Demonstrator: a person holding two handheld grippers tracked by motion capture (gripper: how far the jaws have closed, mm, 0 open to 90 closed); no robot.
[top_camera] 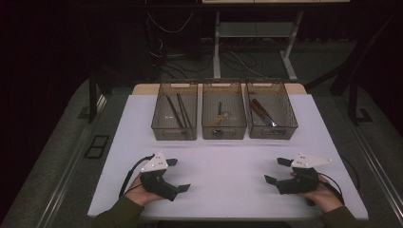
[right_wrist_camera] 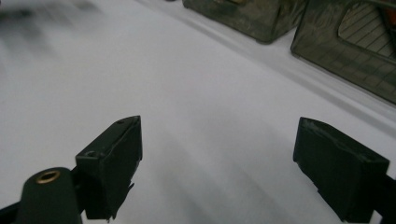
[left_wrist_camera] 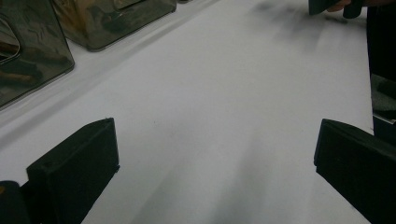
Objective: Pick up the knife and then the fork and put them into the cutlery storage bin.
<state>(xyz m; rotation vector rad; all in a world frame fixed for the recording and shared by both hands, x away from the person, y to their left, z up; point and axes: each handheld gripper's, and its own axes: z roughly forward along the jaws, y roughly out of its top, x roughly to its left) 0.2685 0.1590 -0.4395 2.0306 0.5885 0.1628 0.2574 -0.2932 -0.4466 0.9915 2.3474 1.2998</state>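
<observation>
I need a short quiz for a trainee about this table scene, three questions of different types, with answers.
1. How many bins stand in the row at the table's far side?
2. True or false: the left tongs grip a tool.
3. Which bin holds the red-handled tool? A) left bin B) middle bin C) right bin

Key: 1. Three. 2. False; both left tongs and right tongs are open and hold nothing. 3. C, the right bin.
</observation>
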